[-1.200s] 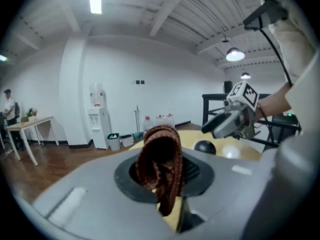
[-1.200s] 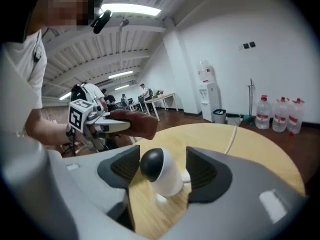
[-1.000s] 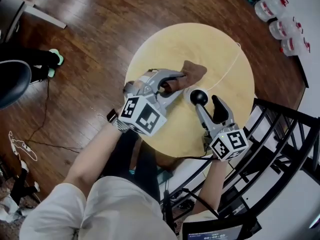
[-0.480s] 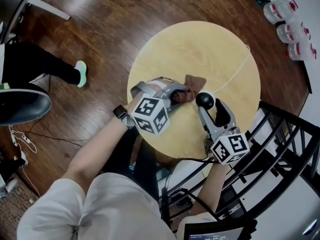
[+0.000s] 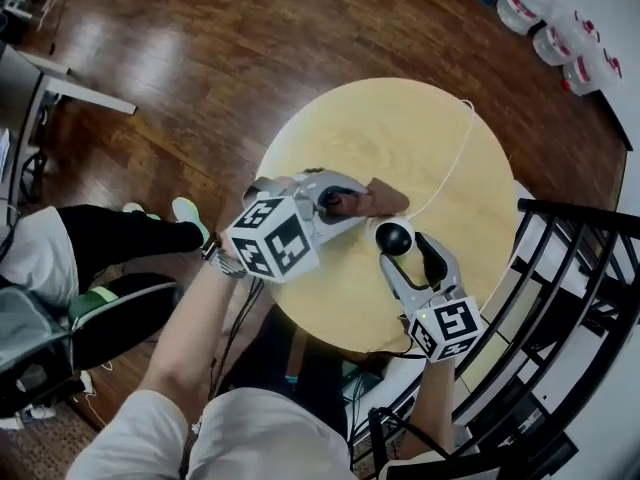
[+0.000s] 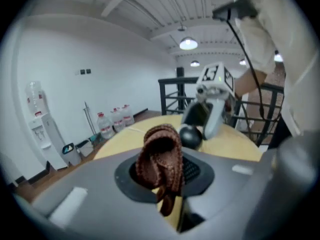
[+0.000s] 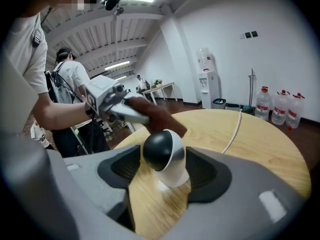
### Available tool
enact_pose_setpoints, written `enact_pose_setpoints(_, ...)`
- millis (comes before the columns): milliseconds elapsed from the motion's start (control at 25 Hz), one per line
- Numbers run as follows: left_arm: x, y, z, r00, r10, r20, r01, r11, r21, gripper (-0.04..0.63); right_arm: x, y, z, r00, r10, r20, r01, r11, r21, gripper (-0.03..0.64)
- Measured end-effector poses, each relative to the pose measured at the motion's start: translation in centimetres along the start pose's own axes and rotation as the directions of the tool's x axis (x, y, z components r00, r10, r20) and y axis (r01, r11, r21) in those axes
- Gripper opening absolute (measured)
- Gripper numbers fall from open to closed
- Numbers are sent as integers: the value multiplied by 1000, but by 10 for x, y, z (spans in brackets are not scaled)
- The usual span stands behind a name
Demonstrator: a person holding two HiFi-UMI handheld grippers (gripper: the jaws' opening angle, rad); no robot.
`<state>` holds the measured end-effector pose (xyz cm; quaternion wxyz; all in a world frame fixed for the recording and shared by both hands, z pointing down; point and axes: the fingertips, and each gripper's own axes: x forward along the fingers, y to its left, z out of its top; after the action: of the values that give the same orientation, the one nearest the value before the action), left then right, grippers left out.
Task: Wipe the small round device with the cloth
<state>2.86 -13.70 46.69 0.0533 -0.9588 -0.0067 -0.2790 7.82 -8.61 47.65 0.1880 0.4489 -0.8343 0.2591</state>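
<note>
**Head view.** The round table (image 5: 400, 128), pale wood with a smooth top, stands on a dark, glossy plank floor (image 5: 200, 58). A black metal railing (image 5: 585, 268) runs close along the table's right edge. Clear water bottles (image 5: 560, 33) stand on the floor at the top right. The legs of a seated person (image 5: 120, 233) lie to the left. A thin white cable (image 5: 449, 168) crosses the table top toward the small round device (image 5: 393, 238), which stands near the table's near edge. Nothing lies between the two grippers. The left gripper (image 5: 338, 200) is clamped on the brown cloth (image 5: 378, 200). The cloth's free end rests flat on the table just beside the device, and contact between them cannot be confirmed. The right gripper (image 5: 405, 251) has the device at its tips.

**Left gripper view.** The jaws are nearly together, pinching the cloth. It is a coarse knitted fabric, bunched into an upright fold with a tail hanging below. The device's black dome shows just beyond it, to the right. A water dispenser (image 6: 39, 119) stands against the white wall, and a ceiling lamp (image 6: 188, 44) is lit overhead.

**Right gripper view.** The jaws stand part-way open and are closed around the device. Its white rounded body sits between the dark ribbed pads, and its base rests on the wood. The glossy black dome faces up and to the left. The cloth's end lies directly behind the dome. A bystander (image 7: 75, 79) in a white shirt stands in the background.
</note>
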Motion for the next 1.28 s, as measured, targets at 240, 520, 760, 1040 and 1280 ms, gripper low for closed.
enact_pose_setpoints(240, -17, 42, 67, 912, -190, 363, 224, 973, -52, 72, 7, 5, 6, 999, 11, 48, -11, 1000, -7, 285)
enact_pose_setpoints(520, 10, -8, 20, 817, -517, 255, 522, 851, 56, 71, 6, 25, 8, 994, 33, 106, -37, 999, 40, 285)
enact_pose_setpoints(760, 20, -17, -18, 786, -609, 104, 610, 792, 27, 71, 5, 29, 10, 993, 0, 118, -9, 997, 77, 285)
enact_pose_setpoints(1040, 12, -13, -36, 739, -662, -127, 669, 743, 20, 69, 13, 49, 20, 996, -44, 77, 44, 999, 6, 285)
enact_pose_setpoints(1280, 13, -4, 12, 548, -827, 125, 834, 528, -159, 64, 16, 46, 13, 995, -65, 77, 63, 998, 32, 285)
